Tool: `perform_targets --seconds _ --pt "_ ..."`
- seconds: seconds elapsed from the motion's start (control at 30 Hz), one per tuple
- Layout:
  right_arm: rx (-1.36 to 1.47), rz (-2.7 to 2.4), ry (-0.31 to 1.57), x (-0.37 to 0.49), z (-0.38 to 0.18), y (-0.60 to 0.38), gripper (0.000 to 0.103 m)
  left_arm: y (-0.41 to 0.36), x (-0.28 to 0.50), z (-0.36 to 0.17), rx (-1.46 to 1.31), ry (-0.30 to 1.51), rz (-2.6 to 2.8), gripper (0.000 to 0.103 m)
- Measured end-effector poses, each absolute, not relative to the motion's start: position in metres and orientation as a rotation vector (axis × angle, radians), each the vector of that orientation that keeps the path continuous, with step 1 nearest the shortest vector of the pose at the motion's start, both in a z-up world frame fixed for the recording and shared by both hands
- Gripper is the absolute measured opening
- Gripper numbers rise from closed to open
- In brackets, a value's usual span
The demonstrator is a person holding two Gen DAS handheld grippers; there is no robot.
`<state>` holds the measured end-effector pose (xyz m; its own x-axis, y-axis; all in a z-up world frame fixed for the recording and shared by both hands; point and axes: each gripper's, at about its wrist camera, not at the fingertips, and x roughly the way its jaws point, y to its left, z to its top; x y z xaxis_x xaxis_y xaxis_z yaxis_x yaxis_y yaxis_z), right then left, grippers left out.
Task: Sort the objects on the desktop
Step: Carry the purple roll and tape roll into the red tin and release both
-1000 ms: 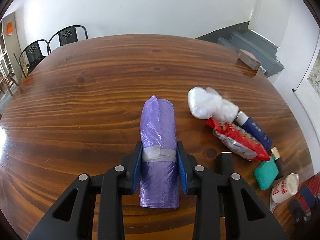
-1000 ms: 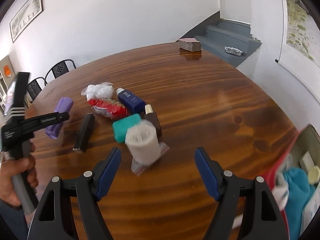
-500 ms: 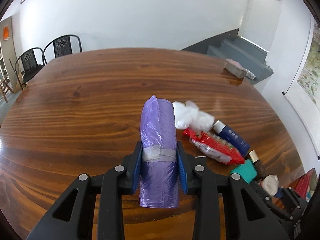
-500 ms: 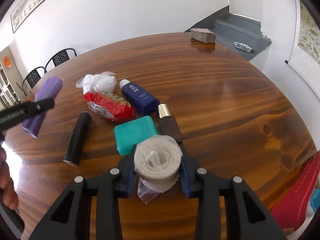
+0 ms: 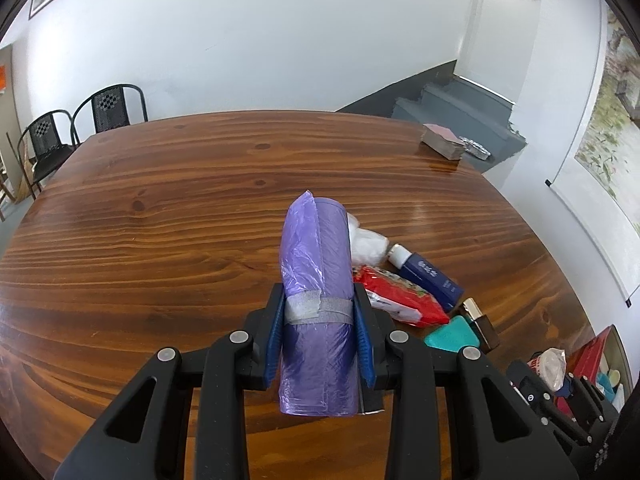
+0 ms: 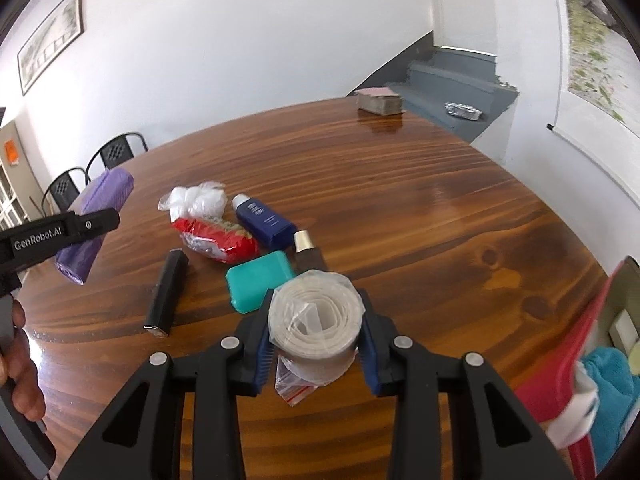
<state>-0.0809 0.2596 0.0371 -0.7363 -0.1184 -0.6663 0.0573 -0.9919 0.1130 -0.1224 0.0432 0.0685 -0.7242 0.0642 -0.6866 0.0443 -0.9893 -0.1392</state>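
Note:
My left gripper (image 5: 320,320) is shut on a purple roll of plastic bags (image 5: 316,264) with a grey band, held clear above the wooden table (image 5: 160,240). The right wrist view shows the same purple roll (image 6: 100,204) in the air at far left. My right gripper (image 6: 316,340) is shut on a white roll wrapped in clear plastic (image 6: 314,314), just above the table's near edge. Behind it lie a teal box (image 6: 258,280), a black stick-shaped case (image 6: 168,292), a red packet (image 6: 218,238), a blue bottle (image 6: 264,220), a brown gold-capped bottle (image 6: 306,248) and a white bag bundle (image 6: 194,202).
A red bin (image 6: 576,344) holding a teal cloth (image 6: 612,384) sits off the table's right edge. A brown block (image 6: 378,102) rests at the far edge. Two black chairs (image 5: 80,128) stand behind the table, grey stairs (image 5: 452,108) at back right. A hand (image 6: 20,368) holds the left gripper's handle.
The right gripper's jaws closed on the white roll, which had stood loose between them. The left gripper rose with the purple roll and swung toward the cluster of objects.

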Motion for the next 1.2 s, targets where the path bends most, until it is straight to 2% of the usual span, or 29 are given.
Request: perform_targets --seconds 0.7,1.2 --pt "0.899 -3.06 -0.29 -0.004 0.062 0.312 0.04 0.095 -0.092 0.09 -1.048 -0.128 2.791 0.034" --pt "0.76 -3.243 -0.466 0.077 0.093 0.395 0.04 0.159 -0.055 0.1 -0.969 -0.004 2.661 0.034"
